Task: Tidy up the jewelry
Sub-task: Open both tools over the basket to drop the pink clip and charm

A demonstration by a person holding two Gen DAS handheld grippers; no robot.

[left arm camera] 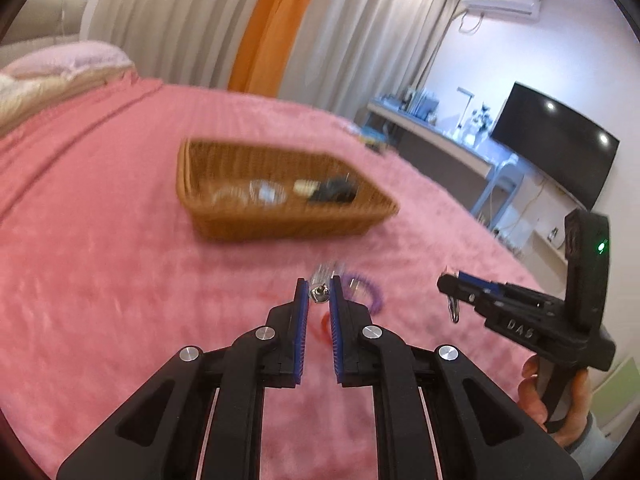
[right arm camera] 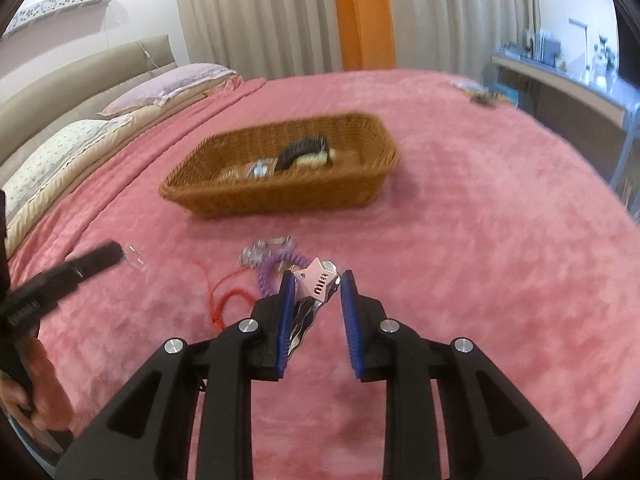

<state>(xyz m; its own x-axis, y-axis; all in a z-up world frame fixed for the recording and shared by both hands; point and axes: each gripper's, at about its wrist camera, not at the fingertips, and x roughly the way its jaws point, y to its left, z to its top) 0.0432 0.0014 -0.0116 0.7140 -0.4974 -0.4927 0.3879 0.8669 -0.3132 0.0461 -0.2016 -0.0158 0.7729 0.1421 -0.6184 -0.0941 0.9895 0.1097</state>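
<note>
Left gripper point(left arm camera: 319, 294) narrowly around, perhaps, small trinket point(left arm camera: 319, 291).

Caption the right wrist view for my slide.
Right claw carries a pink hair clip toward the wicker basket on the pink bedspread.

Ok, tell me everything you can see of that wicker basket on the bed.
The wicker basket is rectangular, brown woven, shallow with flared walls and open on top. It sits upright on the pink bedspread, beyond both grippers, and neither touches it. Inside lie a black curved piece, a cream piece and some clear or silvery items, blurred.
</note>
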